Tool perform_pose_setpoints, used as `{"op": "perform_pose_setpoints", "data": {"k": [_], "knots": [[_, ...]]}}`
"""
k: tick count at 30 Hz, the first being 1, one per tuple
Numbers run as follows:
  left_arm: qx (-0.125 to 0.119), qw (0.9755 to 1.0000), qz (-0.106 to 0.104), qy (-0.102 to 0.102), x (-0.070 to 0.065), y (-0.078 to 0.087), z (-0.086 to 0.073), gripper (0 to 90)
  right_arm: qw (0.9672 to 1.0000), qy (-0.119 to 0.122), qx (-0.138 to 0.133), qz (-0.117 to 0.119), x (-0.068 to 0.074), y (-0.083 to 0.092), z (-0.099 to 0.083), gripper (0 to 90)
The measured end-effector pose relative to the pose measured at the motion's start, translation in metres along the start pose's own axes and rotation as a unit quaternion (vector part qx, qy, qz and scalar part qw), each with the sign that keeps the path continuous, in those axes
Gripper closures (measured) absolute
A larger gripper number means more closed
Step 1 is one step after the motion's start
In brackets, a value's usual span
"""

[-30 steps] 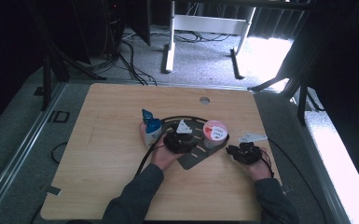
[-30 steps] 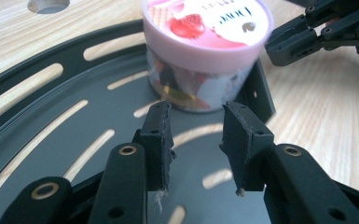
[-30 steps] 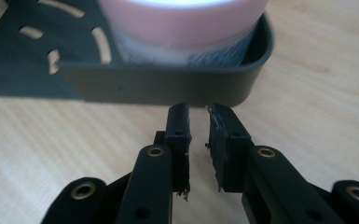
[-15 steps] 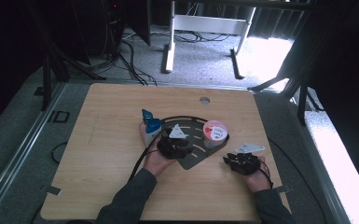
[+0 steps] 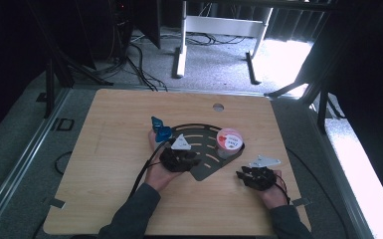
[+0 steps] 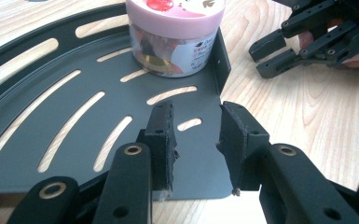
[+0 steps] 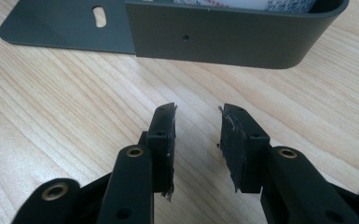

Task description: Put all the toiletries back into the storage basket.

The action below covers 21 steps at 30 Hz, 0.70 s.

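Pale wood tabletop (image 5: 109, 169) fills my working area, with dark floor and cables beyond its far edge, and I take the black slotted tray (image 5: 206, 159) as my landmark. At the tray's far right corner, against its upturned wall, stands a pink-lidded jar (image 5: 229, 142); in the left gripper view that jar (image 6: 175, 39) is upright on the tray floor, touching the wall. Just off the tray's left end I see a blue object (image 5: 161, 130), too small for me to identify. My left gripper (image 6: 196, 135) hovers over the tray's near edge with its jaws moderately apart and nothing between them, aimed toward the jar. My right gripper (image 7: 196, 135) sits off the tray's right side over bare wood, jaws likewise parted and empty, facing the outside of the tray's curved wall (image 7: 224, 35). I judge the step in hand to be reaching for the jar with the left gripper. To do that well, I would widen the jaws first, since the jar looks broader than the present gap, approach low and level so the pads meet the body below the lid, and keep clear of the wall beside it.
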<state>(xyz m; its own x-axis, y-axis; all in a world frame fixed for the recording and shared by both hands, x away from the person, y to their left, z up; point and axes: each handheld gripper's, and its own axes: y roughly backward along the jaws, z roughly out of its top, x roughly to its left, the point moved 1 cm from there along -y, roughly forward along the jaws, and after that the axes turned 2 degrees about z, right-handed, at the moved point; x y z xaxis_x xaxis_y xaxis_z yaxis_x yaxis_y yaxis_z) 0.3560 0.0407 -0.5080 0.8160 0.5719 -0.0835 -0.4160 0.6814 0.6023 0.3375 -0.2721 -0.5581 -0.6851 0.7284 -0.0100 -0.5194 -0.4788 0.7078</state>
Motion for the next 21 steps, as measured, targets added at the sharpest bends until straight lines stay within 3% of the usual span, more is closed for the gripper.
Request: {"op": "perform_pose_setpoints", "data": {"k": [10, 21], "knots": [[-0.011, 0.9998, 0.006, 0.016, 0.007, 0.024, -0.007, 65.4, 0.9999, -0.005, -0.002, 0.008, 0.0, 0.001, -0.002, 62.9], [-0.009, 0.9998, 0.015, 0.003, 0.009, 0.045, -0.013, 63.6, 0.9999, -0.01, -0.004, 0.011, -0.001, 0.001, -0.003, 61.6]]}}
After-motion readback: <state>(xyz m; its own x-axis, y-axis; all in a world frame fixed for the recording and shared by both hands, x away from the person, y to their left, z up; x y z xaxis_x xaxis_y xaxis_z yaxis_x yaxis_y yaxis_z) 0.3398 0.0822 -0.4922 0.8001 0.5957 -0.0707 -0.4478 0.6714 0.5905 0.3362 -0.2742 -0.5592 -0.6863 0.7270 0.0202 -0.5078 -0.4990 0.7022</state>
